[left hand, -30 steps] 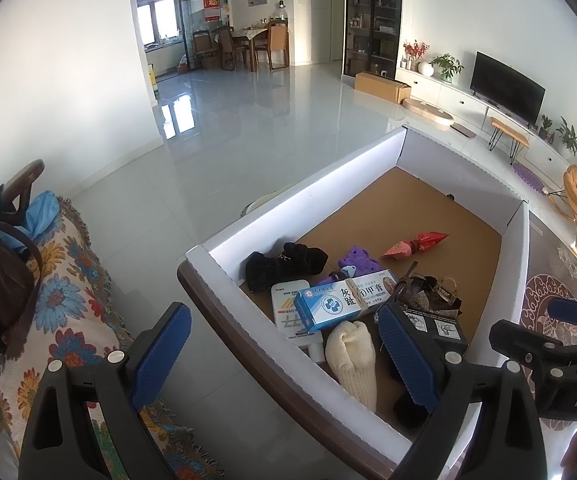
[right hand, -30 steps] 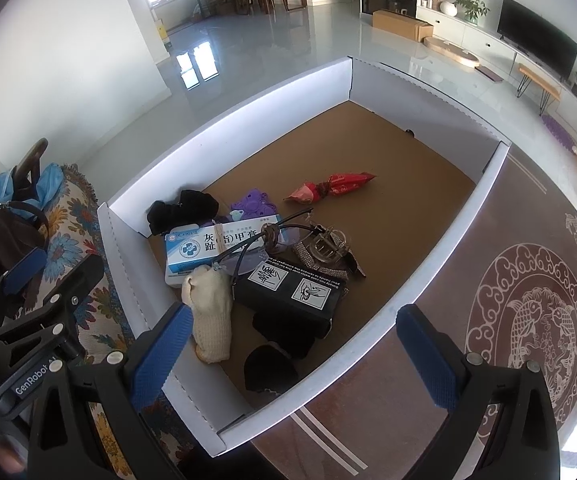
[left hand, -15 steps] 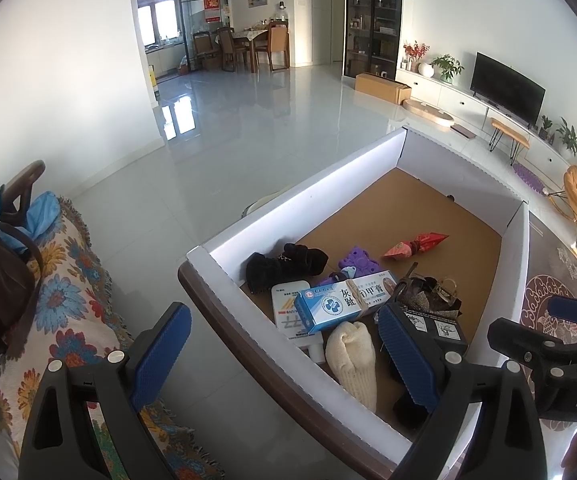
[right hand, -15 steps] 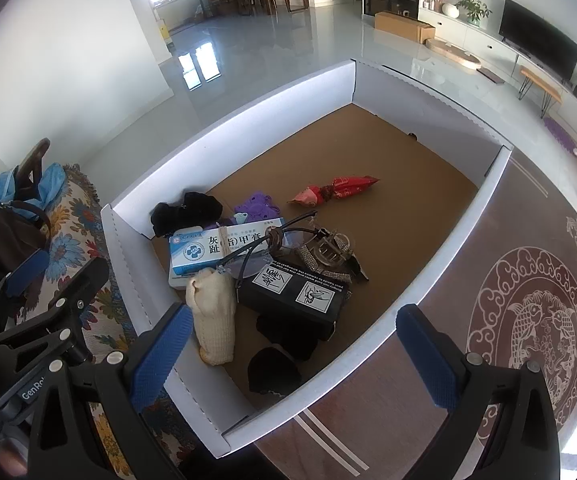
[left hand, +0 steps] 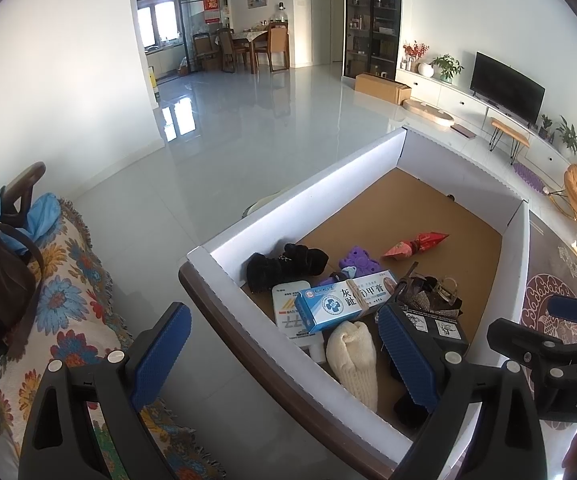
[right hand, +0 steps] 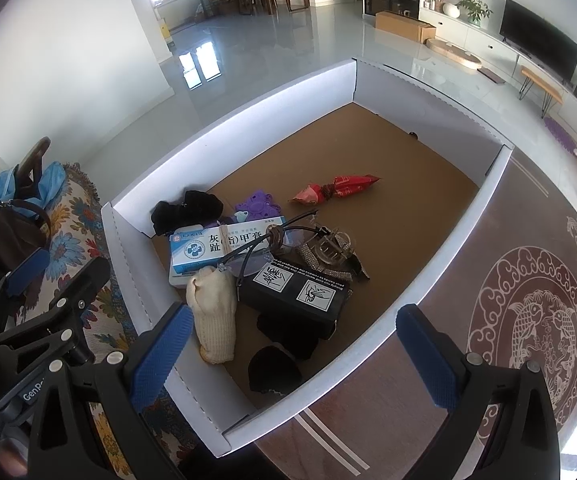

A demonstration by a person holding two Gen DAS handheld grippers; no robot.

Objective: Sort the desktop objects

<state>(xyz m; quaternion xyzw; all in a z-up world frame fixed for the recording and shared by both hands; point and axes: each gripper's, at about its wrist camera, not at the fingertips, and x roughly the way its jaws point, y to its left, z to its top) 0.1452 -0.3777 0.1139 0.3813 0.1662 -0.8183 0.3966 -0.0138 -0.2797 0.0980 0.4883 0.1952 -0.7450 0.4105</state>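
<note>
Plainly, sorting has hardly begun. The left gripper (left hand: 284, 354) hangs wide open and empty above the near rim of the tray (right hand: 248, 102); the right gripper (right hand: 294, 354) is likewise spread wide, holding nothing, over the tray's near corner. From it outward, everything lies heaped together at about 11 o'clock: a cream glove (right hand: 213, 312), a black box (right hand: 294, 292), a blue carton (right hand: 224, 246) with glasses (right hand: 264, 240) across it, a clip (right hand: 330, 250), dark cloth (right hand: 186, 210) and a purple toy (right hand: 257, 207). Only a red packet (right hand: 336, 190) lies apart, at 12 o'clock. No separate groups show, so I judge nearly all the work remains.
</note>
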